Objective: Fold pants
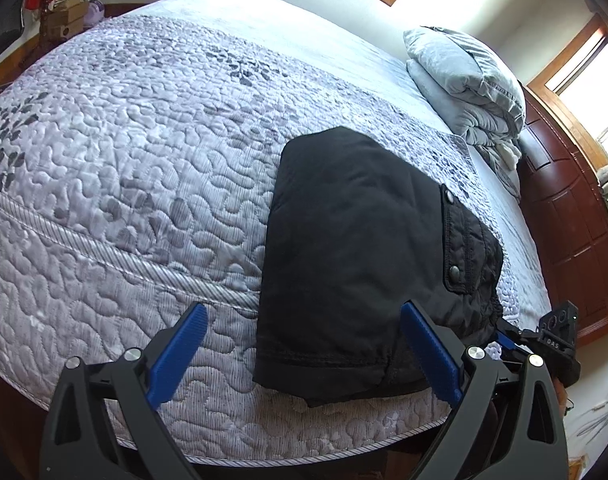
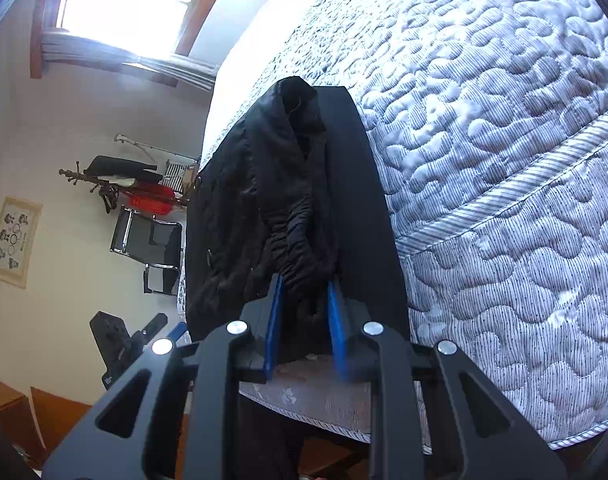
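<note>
Black pants (image 1: 355, 256) lie folded into a thick rectangle on the quilted bed (image 1: 124, 152), near its front edge; a snap pocket faces up on the right. My left gripper (image 1: 304, 348) is open and empty, its blue fingers straddling the bundle's near left corner just above it. My right gripper (image 2: 305, 324) is shut on the gathered waistband of the pants (image 2: 288, 208) at the bundle's right end. The right gripper also shows in the left wrist view (image 1: 543, 344), at the pants' lower right.
A folded grey blanket pile (image 1: 467, 84) sits at the bed's far right by a dark wooden headboard (image 1: 571, 220). Windows (image 2: 124, 4) are bright. A chair (image 2: 148, 240) and a coat rack (image 2: 116, 180) stand beyond the bed.
</note>
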{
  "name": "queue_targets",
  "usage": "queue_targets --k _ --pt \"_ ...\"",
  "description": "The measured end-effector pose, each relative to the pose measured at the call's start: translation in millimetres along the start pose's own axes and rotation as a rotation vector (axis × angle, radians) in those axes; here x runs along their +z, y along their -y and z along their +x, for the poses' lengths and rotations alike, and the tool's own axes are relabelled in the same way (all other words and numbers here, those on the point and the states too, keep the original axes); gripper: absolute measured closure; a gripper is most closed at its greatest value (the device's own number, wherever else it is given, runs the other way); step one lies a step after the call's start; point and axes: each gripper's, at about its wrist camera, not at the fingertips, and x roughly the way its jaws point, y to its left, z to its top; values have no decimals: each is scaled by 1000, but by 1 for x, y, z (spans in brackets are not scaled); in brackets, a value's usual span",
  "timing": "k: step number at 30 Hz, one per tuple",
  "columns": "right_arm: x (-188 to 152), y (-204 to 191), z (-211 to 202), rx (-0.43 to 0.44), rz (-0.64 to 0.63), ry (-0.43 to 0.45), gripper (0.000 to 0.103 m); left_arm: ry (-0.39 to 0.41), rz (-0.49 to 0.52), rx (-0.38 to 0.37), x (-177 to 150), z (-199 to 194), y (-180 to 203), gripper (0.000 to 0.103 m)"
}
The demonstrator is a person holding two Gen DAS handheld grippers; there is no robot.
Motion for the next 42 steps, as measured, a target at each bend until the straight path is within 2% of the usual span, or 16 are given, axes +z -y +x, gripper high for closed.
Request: queue_targets --k 3,5,7,9,11,17,22,29,37,42 --pt "1 0 1 -3 3 -3 81 29 32 3 4 -8 7 5" --pt "4 -3 1 -17 -1 -7 74 36 47 -7 8 -13 14 5" --pt "6 -6 -3 -27 -17 -1 73 42 75 -10 12 -20 22 5" --pt "9 -10 -9 -27 -17 8 55 47 102 -3 16 -25 30 5" --pt "13 -13 -15 -16 -26 25 54 55 126 -7 18 -31 37 5" --pt "27 -28 -34 -53 -70 73 38 93 207 -37 25 -47 58 5" --pt "36 -35 -37 -81 -97 77 37 94 247 -64 30 -50 68 4" --pt "37 -31 -21 -89 -100 45 36 23 247 -102 35 -27 67 4" --pt "40 -21 -5 -91 -84 18 36 -54 214 -28 40 17 37 4" --pt "42 -16 -2 -85 -77 12 34 -120 132 11 48 45 1 4"
